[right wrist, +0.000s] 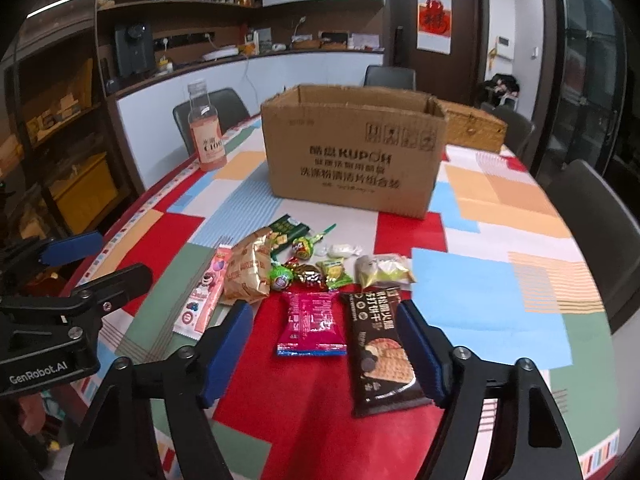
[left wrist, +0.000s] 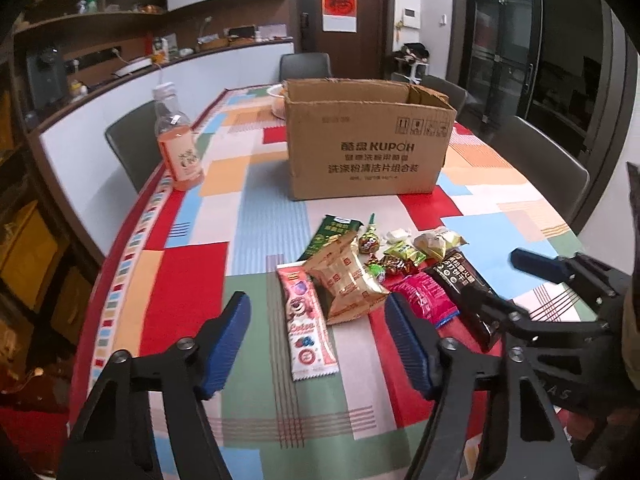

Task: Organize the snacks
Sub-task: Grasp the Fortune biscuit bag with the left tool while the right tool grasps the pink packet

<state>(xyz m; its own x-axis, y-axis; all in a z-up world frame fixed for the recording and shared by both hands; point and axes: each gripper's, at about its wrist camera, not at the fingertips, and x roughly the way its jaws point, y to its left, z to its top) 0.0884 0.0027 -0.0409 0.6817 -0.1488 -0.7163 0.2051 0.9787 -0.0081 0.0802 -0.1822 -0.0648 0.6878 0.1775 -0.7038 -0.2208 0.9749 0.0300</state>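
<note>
A pile of snacks lies on the patterned tablecloth in front of an open cardboard box [left wrist: 368, 140] [right wrist: 352, 152]. It holds a pink strawberry bar [left wrist: 308, 320] [right wrist: 204, 300], a gold packet [left wrist: 348, 284] [right wrist: 248, 272], a magenta packet [left wrist: 420, 300] [right wrist: 312, 324], a dark biscuit pack [left wrist: 460, 284] [right wrist: 380, 352], a green pack [left wrist: 332, 232], lollipops [right wrist: 304, 248] and small candies. My left gripper [left wrist: 318, 320] is open above the pink bar. My right gripper [right wrist: 326, 324] is open, straddling the magenta packet and the biscuit pack. Both are empty.
A pink drink bottle [left wrist: 180, 144] [right wrist: 206, 132] stands near the table's left edge. A wicker basket [right wrist: 472, 128] sits behind the box at right. Grey chairs [right wrist: 592, 224] ring the table. A counter with shelves runs along the left wall.
</note>
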